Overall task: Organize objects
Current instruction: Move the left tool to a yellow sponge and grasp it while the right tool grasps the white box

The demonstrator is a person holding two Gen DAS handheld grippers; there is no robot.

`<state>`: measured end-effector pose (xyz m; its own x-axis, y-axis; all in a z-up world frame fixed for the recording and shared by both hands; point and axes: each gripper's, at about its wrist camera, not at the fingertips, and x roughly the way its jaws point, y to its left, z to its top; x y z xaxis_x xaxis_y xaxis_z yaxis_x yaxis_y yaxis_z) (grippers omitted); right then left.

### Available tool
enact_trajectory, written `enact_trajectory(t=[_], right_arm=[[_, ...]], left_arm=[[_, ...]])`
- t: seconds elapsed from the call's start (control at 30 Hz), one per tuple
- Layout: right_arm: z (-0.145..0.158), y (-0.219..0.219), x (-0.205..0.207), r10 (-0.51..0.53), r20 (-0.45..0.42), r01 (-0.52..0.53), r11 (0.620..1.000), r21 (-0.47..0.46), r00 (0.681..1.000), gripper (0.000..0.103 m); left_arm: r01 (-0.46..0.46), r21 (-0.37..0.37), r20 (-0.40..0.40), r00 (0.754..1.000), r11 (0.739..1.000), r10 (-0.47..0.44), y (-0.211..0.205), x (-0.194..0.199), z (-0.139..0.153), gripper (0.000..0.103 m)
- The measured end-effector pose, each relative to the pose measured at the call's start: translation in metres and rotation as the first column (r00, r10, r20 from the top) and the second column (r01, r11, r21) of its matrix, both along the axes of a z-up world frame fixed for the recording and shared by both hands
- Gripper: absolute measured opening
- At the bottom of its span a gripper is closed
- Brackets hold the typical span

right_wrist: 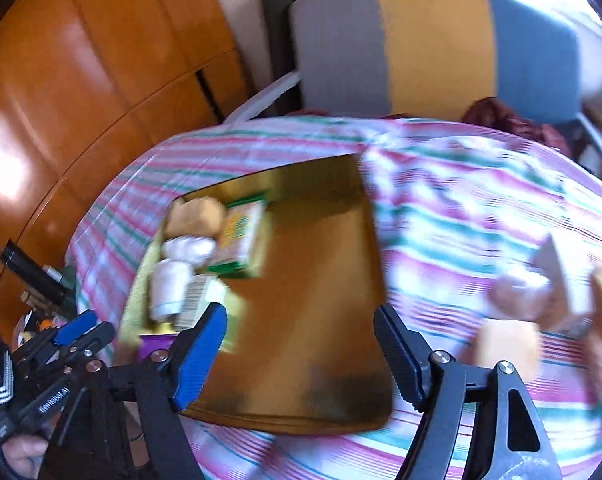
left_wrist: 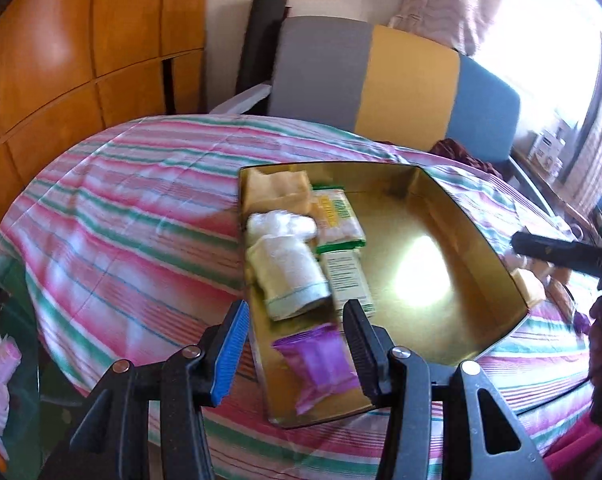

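Inside, gold tin (left_wrist: 453, 216) half filled with packets, both tools (left_wrist: 297, 322) (right_wrist: 301, 332) spread, empty.

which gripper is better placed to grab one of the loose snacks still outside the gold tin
Right. The right gripper is open and empty, and the loose snacks lie on the striped cloth beside it. The left gripper hovers over the tin, away from them.

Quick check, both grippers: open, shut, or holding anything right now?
Left gripper: open, nothing held, over the near end of the gold tray.
Right gripper: open, empty, above the tray.
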<state>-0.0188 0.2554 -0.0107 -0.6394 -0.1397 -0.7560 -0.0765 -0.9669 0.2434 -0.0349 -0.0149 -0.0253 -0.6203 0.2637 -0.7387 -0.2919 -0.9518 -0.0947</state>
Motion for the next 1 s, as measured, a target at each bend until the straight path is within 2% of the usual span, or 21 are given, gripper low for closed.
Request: enact_trajectory(t=[0.2, 0.27, 0.33, 0.43, 0.57, 0.63, 0.7, 0.83, 1.0], right_arm=[[0.004, 0.090, 0.040, -0.194, -0.010, 0.194, 0.980, 0.042, 0.981, 0.080], [0.004, 0.128, 0.057, -0.292, -0.016, 0.293, 0.955, 0.044, 0.956, 0.081], [0.003, 0.165, 0.077, -0.400, -0.027, 0.401, 0.915, 0.038, 0.916, 0.081], [-0.004, 0.214, 0.108, -0.572, -0.048, 0.573, 0.818, 0.041, 0.819, 0.081], [-0.016, 0.266, 0.145, -0.766, 0.001, 0.763, 0.640, -0.093, 0.642, 0.081], [-0.013, 0.276, 0.153, -0.796, -0.008, 0.789, 0.601, -0.126, 0.605, 0.081], [-0.012, 0.280, 0.159, -0.808, -0.005, 0.796, 0.583, -0.161, 0.590, 0.081], [-0.015, 0.287, 0.160, -0.813, 0.017, 0.796, 0.566, -0.213, 0.583, 0.084], [-0.017, 0.281, 0.157, -0.793, 0.024, 0.776, 0.588, -0.231, 0.608, 0.084]], left_arm=[[0.126, -0.029, -0.022, 0.992, 0.992, -0.126, 0.046, 0.005, 0.011, 0.049], [0.172, -0.037, -0.024, 0.985, 0.984, -0.173, 0.063, 0.007, 0.014, 0.049], [0.218, -0.045, -0.023, 0.975, 0.975, -0.219, 0.085, 0.009, 0.017, 0.049], [0.316, -0.041, -0.012, 0.948, 0.948, -0.317, 0.125, 0.015, 0.021, 0.052], [0.436, -0.015, 0.009, 0.900, 0.900, -0.436, 0.179, 0.026, 0.025, 0.066], [0.477, -0.005, 0.039, 0.879, 0.879, -0.476, 0.205, 0.028, 0.022, 0.070], [0.511, 0.007, 0.069, 0.857, 0.860, -0.510, 0.228, 0.029, 0.018, 0.074], [0.549, 0.005, 0.116, 0.830, 0.836, -0.546, 0.268, 0.028, 0.010, 0.081], [0.544, -0.019, 0.199, 0.824, 0.839, -0.530, 0.307, 0.017, -0.010, 0.086]])
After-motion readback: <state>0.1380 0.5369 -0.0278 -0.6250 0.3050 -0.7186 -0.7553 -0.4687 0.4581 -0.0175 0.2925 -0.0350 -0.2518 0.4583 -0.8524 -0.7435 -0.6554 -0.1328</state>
